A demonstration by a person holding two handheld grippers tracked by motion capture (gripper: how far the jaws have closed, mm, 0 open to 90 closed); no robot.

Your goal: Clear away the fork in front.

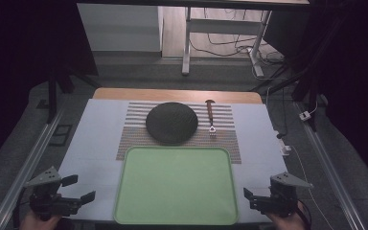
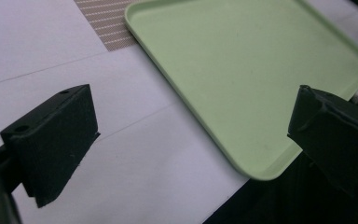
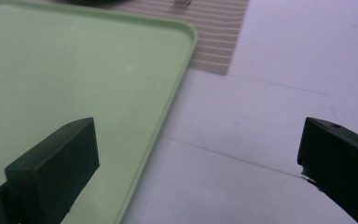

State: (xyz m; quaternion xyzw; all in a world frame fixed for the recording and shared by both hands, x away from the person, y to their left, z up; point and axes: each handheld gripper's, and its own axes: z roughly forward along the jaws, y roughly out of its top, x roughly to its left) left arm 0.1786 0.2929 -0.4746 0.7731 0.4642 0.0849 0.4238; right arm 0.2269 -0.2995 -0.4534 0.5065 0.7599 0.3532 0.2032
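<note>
A light green tray [image 1: 124,201] lies at the near middle of the white table, with nothing on it. Behind it a dark round plate [image 1: 171,122] rests on a striped placemat [image 1: 225,139], and a fork [image 1: 211,117] with a brown handle lies to the plate's right, tines toward me. My left gripper [image 1: 79,188] hovers open off the tray's near left corner [image 2: 256,172]. My right gripper [image 1: 258,191] stands open at the tray's near right edge [image 3: 168,107]. Neither holds anything.
The white table cover [image 1: 96,139] ends at a wooden strip [image 1: 177,95] at the far edge. Metal rails [image 1: 28,163] run along both sides. Beyond the table stand a desk frame [image 1: 187,43] and loose cables [image 1: 230,48] on the floor.
</note>
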